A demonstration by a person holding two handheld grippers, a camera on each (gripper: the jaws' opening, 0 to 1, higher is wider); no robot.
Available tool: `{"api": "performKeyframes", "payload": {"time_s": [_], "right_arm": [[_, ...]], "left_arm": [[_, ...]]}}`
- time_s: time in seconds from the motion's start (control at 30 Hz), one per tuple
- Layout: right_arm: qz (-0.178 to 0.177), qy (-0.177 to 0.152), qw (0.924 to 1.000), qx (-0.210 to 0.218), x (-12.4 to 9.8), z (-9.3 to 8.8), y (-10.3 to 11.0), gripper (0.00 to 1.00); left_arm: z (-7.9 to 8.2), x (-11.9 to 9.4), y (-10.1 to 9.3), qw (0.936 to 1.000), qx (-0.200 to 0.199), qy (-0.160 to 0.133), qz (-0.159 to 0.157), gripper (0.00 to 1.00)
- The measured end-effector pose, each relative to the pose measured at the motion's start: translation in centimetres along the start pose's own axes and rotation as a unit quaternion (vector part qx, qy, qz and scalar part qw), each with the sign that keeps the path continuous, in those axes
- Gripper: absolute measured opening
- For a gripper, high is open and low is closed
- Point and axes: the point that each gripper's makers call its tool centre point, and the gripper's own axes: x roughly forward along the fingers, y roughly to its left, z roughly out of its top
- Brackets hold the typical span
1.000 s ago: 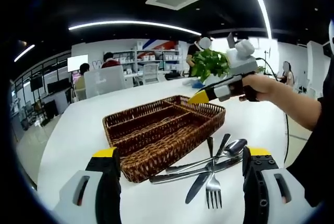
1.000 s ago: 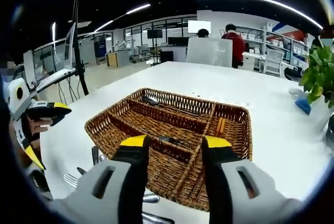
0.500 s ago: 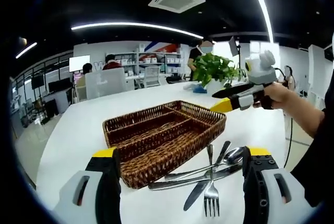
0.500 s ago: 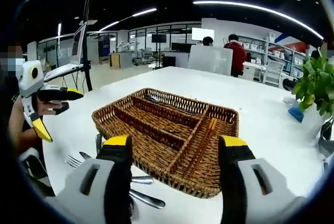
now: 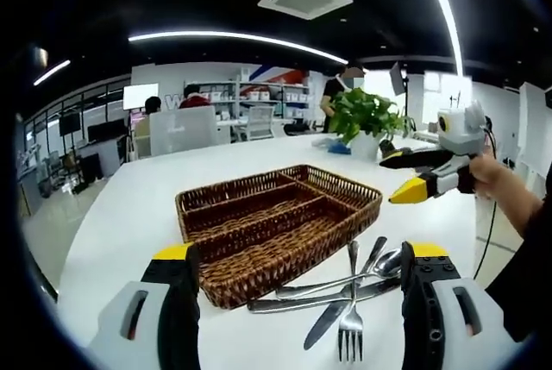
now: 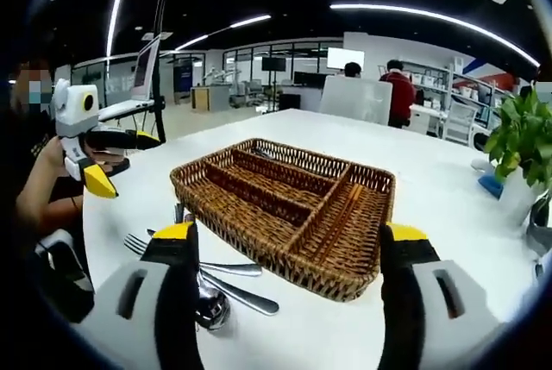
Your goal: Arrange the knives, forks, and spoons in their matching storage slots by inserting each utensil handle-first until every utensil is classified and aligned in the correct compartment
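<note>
A brown wicker basket (image 5: 259, 260) with several slots sits on the white table, with nothing visible in its slots. In front of it lies a loose pile: a fork (image 5: 349, 322), a knife (image 5: 326, 325) and a spoon (image 5: 388, 262). My left gripper (image 5: 300, 252) hovers open just short of the pile, holding nothing. My right gripper (image 5: 412, 173) is held open in the air to the right of the basket. From the right gripper view, the basket (image 6: 259, 236) is straight ahead between the wide-open jaws of my right gripper (image 6: 291, 232). The fork (image 6: 138, 243) and spoon (image 6: 211, 305) lie at its left, and my left gripper (image 6: 110, 161) is open beyond them.
A potted green plant (image 5: 362, 116) stands at the table's far side beyond the basket (image 6: 522, 141). A laptop on a stand (image 6: 138, 77) rises behind the left hand. People sit at desks far behind. White table surface (image 5: 121, 215) spreads to the left of the basket.
My right gripper has drawn back from over the basket and off to its right side, and its jaws have spread wider. The left gripper stays open over the same pile.
</note>
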Motion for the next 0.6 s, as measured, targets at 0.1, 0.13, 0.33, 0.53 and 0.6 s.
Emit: {"api": "performKeyframes", "payload": {"time_s": [0.1,0.13,0.33,0.53,0.6], "right_arm": [[0.000,0.002,1.0000,0.000,-0.3,-0.5,0.0,0.97],[0.003,0.002,1.0000,0.003,-0.4,-0.6,0.1,0.97],[0.016,0.007,0.9998,-0.007,-0.8,-0.7,1.2,1.00],[0.022,0.007,0.9997,-0.011,-0.9,-0.5,1.7,1.00],[0.024,0.007,0.9996,-0.010,-1.0,-0.5,1.8,1.00]], "left_arm": [[0.0,-0.2,-0.2,1.0000,-0.003,-0.001,0.000,0.99],[-0.1,-0.2,-0.3,1.0000,-0.003,0.000,0.000,0.99],[-0.1,-0.5,-0.6,1.0000,-0.004,-0.003,0.004,0.99],[-0.4,-1.1,-0.9,1.0000,-0.001,-0.002,0.007,0.99],[-0.6,-1.2,-1.0,0.9999,-0.002,0.000,0.010,0.99]]}}
